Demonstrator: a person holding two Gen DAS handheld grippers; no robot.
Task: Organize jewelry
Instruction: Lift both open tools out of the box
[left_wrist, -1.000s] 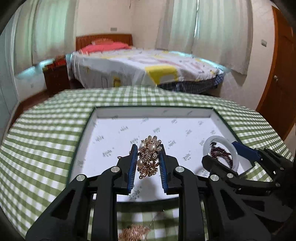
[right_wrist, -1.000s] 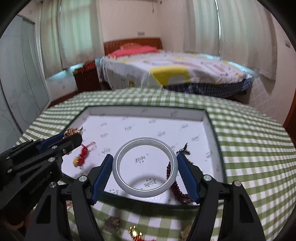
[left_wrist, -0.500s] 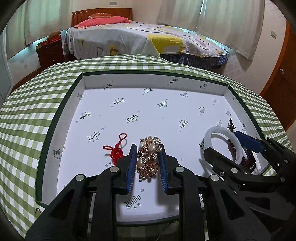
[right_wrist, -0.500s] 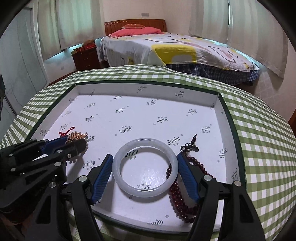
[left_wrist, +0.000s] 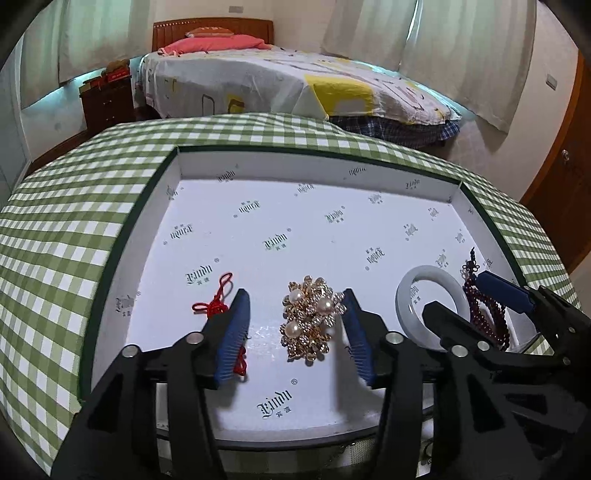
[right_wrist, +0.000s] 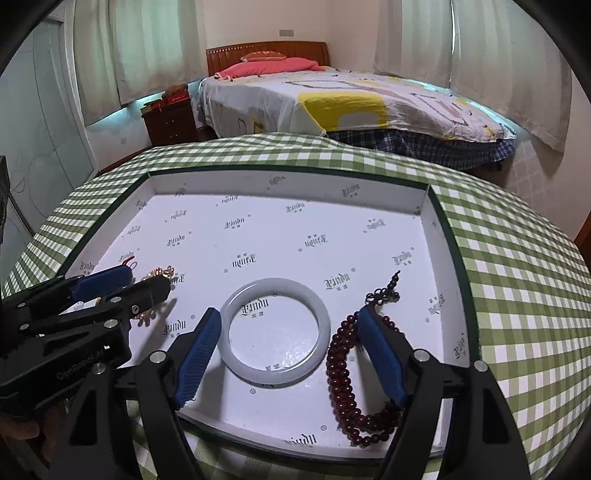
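A gold brooch with pearls (left_wrist: 308, 319) lies on the floor of the white-lined box (left_wrist: 110, 266). My left gripper (left_wrist: 295, 299) straddles it with its jaws opening; the left pad stands well clear and the right pad is just beside it. A red knot charm (left_wrist: 212, 306) lies by the left finger. The white bangle (right_wrist: 277, 332) rests flat in the box (right_wrist: 454, 240) between the fingers of my right gripper (right_wrist: 289, 314). Its jaws are opening, with a gap at the right pad. That finger hangs over the dark red bead bracelet (right_wrist: 340, 373).
The box sits on a green checked tablecloth (right_wrist: 517, 295). Its far half holds nothing. My left gripper (right_wrist: 125, 284) is close to the right one at the box's front. A bed (left_wrist: 295, 85), a nightstand (left_wrist: 107, 103) and a wooden door (left_wrist: 565, 177) lie beyond.
Both grippers sank into the box. The left jaws spread and let go of the brooch, which now lies on the floor. The right jaws widened off the bangle.
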